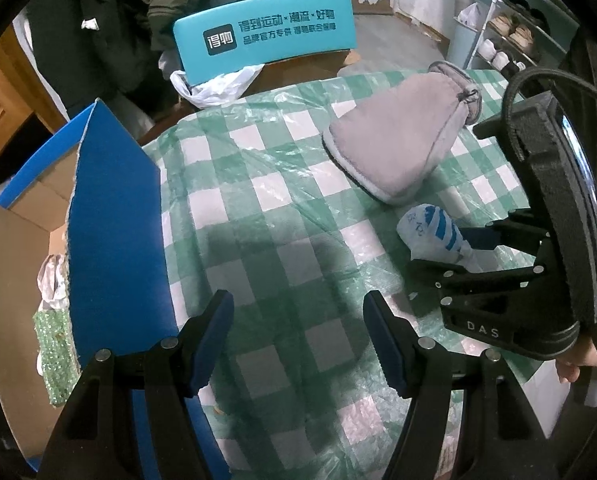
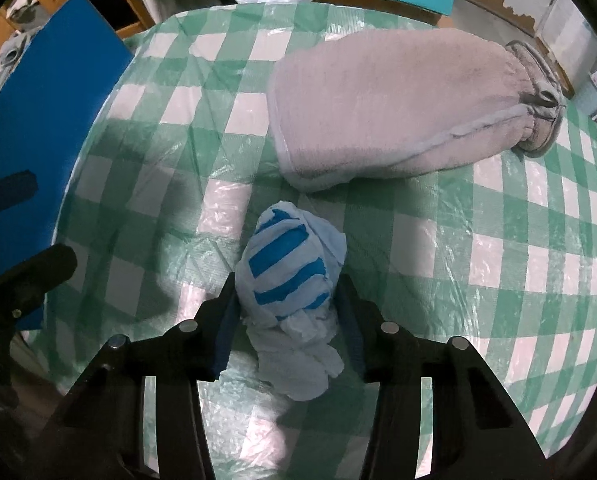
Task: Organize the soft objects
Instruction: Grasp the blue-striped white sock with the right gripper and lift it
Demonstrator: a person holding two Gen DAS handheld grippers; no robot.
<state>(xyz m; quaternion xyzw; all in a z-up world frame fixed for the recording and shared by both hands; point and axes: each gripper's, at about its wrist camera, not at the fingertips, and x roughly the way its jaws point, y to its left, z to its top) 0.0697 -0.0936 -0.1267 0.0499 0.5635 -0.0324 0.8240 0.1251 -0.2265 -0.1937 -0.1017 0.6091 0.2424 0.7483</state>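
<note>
The right gripper (image 2: 286, 316) is clamped on a white and blue bundle (image 2: 292, 280) near the middle of the table (image 2: 538, 260), just beside the grey mitt (image 2: 398, 108). The left gripper (image 1: 298, 340) hangs open over the cloth beside the box (image 1: 22, 240) at the left edge. The grip may catch only loose folds, so the bundle could unroll or slip out on the way.

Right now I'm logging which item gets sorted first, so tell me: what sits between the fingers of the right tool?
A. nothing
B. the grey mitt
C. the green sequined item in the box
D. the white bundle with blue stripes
D: the right tool has its fingers on both sides of the white bundle with blue stripes, while the grey mitt lies apart on the checked tablecloth.
</note>
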